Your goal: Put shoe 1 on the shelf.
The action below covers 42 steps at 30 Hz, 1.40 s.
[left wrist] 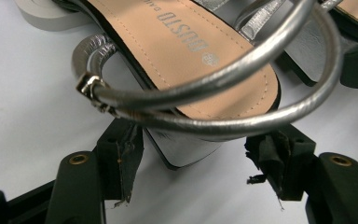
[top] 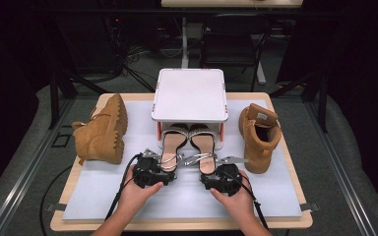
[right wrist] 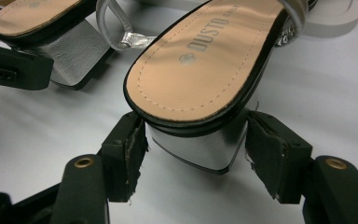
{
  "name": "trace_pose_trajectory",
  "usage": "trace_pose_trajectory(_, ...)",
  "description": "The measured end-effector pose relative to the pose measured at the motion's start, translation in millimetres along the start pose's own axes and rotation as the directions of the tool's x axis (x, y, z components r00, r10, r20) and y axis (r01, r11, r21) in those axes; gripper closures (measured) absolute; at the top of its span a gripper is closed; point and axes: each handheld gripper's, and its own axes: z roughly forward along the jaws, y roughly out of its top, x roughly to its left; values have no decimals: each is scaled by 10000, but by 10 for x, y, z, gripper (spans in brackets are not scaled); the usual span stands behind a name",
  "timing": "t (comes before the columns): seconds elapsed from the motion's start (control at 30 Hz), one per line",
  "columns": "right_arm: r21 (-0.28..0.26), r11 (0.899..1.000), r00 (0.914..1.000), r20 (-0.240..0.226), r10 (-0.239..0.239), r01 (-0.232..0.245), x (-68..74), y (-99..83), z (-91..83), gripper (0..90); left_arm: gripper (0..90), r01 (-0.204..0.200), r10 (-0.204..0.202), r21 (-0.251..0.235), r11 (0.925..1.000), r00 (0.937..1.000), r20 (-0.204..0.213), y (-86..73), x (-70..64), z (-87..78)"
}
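Two silver strappy sandals with tan insoles lie side by side on the white mat, toes under a white shelf and heels toward me. My left gripper point(top: 163, 169) point(left wrist: 195, 154) stands open, its jaws either side of the left sandal's point(top: 173, 142) point(left wrist: 191, 51) silver block heel point(left wrist: 186, 149), with a gap on the right. My right gripper point(top: 210, 173) point(right wrist: 196, 149) is open too and straddles the right sandal's point(top: 202, 145) point(right wrist: 200, 60) heel point(right wrist: 198, 144), the pads very close to its sides. Both sandals rest on the mat.
The white shelf point(top: 190, 96) stands on short legs at the mat's back centre. A tan boot point(top: 101, 130) lies on its side at the left, and its mate point(top: 258, 135) stands upright at the right. The white mat point(top: 128, 196) covers the wooden table.
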Motion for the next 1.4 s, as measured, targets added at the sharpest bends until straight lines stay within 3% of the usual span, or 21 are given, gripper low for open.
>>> trace_pose_trajectory(0.07, 45, 9999, 9999, -57, 103, -102, -9, 25, 19, 382, 372, 151, -151, 57, 9999, 9999, 83, 42, 26, 21)
trace_pose_trajectory(0.27, 82, 9998, 9998, -27, 174, -174, -22, 76, 65, 383, 373, 47, -48, 245, 9997, 10000, 39, 111, 67, 60)
trace_pose_trajectory(0.57, -273, 9991, 9995, 47, 313, -312, -68, 248, 101, 384, 376, 165, -163, 104, 9998, 9997, -183, 292, 137, 110)
trace_pose_trajectory(0.77, -399, 9989, 9988, 420, 255, -239, -60, 356, 170, 392, 376, 187, -186, 4, 9998, 9993, -337, 405, 178, 182)
trace_pose_trajectory(0.97, -529, 9975, 9972, 557, 490, -460, -78, 419, 270, 394, 377, 207, -209, -59, 9998, 9990, -391, 509, 235, 253)
trace_pose_trajectory(1.4, -713, 9957, 9944, 824, 654, -596, -148, 554, 453, 395, 377, 190, -204, -255, 9995, 9981, -580, 605, 310, 437)
